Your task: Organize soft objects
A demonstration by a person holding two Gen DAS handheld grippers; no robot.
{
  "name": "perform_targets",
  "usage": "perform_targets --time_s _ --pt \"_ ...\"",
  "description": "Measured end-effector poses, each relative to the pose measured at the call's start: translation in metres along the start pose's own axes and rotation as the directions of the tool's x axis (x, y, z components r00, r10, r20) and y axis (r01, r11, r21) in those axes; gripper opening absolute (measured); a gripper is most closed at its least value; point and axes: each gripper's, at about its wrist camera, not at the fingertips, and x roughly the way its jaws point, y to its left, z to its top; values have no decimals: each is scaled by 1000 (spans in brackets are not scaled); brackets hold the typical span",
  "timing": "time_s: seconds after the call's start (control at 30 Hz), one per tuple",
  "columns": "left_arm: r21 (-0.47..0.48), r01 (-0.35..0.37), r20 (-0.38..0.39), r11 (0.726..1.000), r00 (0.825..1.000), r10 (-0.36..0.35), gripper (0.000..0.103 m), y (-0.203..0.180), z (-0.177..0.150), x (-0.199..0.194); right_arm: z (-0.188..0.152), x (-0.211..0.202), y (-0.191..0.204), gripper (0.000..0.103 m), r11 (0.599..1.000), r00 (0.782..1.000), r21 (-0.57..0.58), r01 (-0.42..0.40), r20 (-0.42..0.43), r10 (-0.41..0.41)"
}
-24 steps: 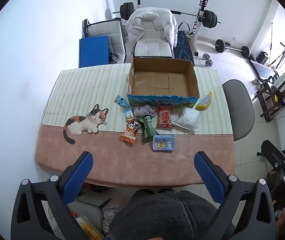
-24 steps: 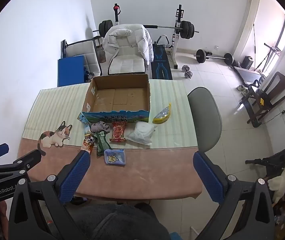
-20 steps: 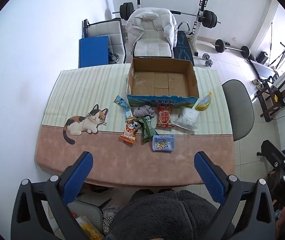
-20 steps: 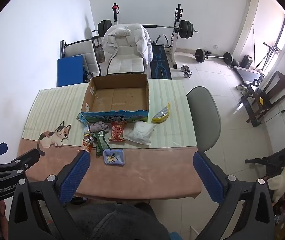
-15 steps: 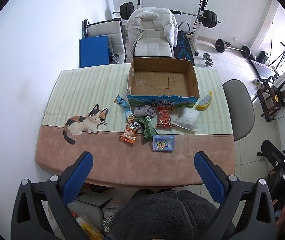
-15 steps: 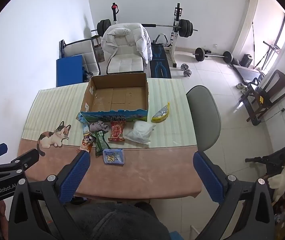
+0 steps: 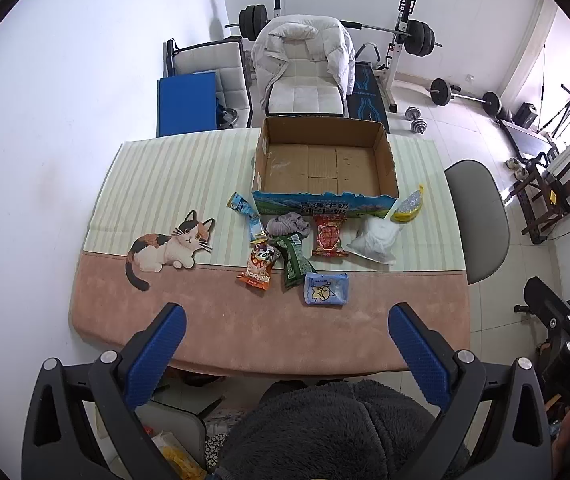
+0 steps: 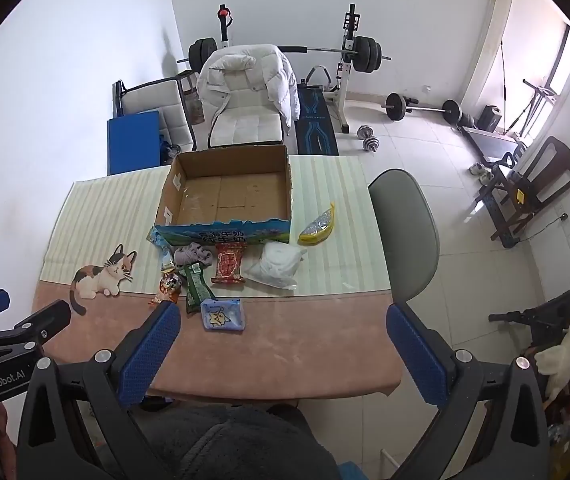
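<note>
Well back from the table (image 7: pixel 213 328), both held high over its near edge: left gripper (image 7: pixel 285 344) spread wide with nothing between the blue pads (image 7: pixel 157 344), right gripper (image 8: pixel 283 344) likewise wide apart and bare. Ahead of and beyond the fingertips, apart from them, a cluster of soft packets: blue star pouch (image 7: pixel 326 289) nearest, then green packet (image 7: pixel 295 263), orange snack bag (image 7: pixel 260 267), red packet (image 7: pixel 329 236), grey cloth (image 7: pixel 287 226), white bag (image 7: pixel 375 241), yellow pouch (image 7: pixel 408 209). Just behind these, touching the nearest few, an open cardboard box (image 7: pixel 325 204).
</note>
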Motion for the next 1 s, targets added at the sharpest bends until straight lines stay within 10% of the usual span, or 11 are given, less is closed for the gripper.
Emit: perform_targets --time_s 1.0 --pt "11 -3 -1 1000 1000 3 103 -7 19 -1 8 -5 0 103 1000 1000 -5 -1 25 1"
